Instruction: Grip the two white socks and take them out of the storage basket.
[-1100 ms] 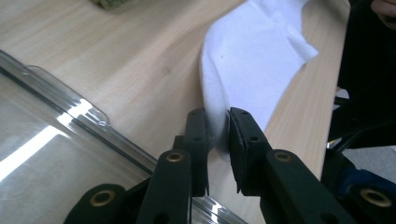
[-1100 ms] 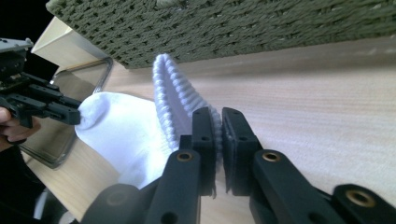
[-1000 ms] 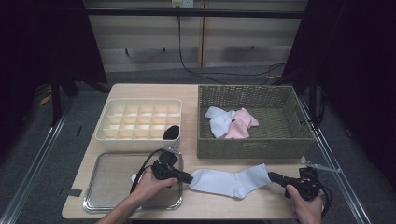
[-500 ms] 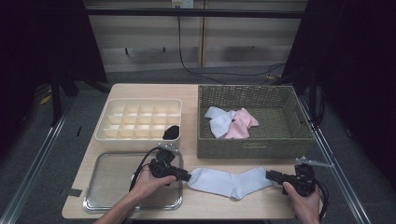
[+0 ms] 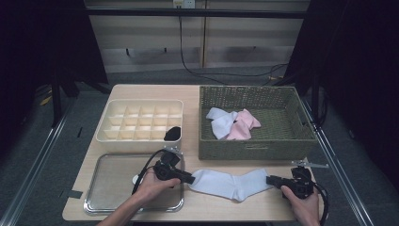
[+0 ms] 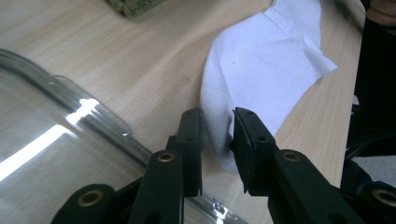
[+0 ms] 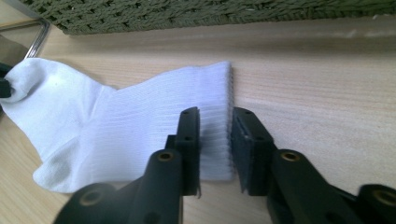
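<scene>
Tabletop sock [image 5: 230, 184] between low hand-held grippers

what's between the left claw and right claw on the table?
The white sock, lying flat on the table. In the high view it spans from the left claw at its toe to the right claw at its cuff.

we see both forearms entering from the bottom edge, each hand wrapped around its tool. left gripper [image 5: 190, 178] points right, right gripper [image 5: 269, 180] points left, both low and level. each shows its 2 jaws narrowly parted.
</scene>
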